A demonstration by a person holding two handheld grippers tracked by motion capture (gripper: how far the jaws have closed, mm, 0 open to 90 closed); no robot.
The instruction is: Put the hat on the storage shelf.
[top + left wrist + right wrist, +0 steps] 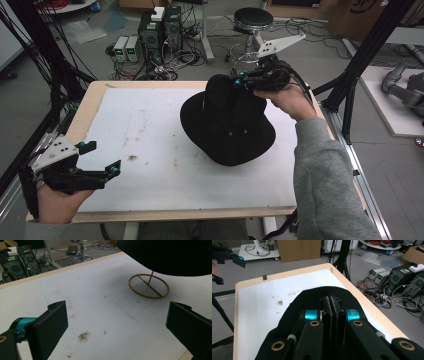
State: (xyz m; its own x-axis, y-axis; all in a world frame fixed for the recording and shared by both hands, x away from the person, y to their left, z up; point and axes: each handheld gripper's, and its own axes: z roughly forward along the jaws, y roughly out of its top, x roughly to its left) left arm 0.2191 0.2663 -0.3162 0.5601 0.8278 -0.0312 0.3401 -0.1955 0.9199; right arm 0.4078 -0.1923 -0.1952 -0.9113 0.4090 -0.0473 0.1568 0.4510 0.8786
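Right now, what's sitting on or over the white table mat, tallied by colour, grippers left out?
Black: 1, the hat, its crown pinched by the right gripper.
Gold: 1, the wire stand under the hat, its ring base on the white mat.
Total: 2

Lab w/ grey floor (320,55): black stool (253,19), PC towers (161,26) amid tangled cables, cardboard boxes (298,249) nearby, wood-edged tabletop (95,97) in front.
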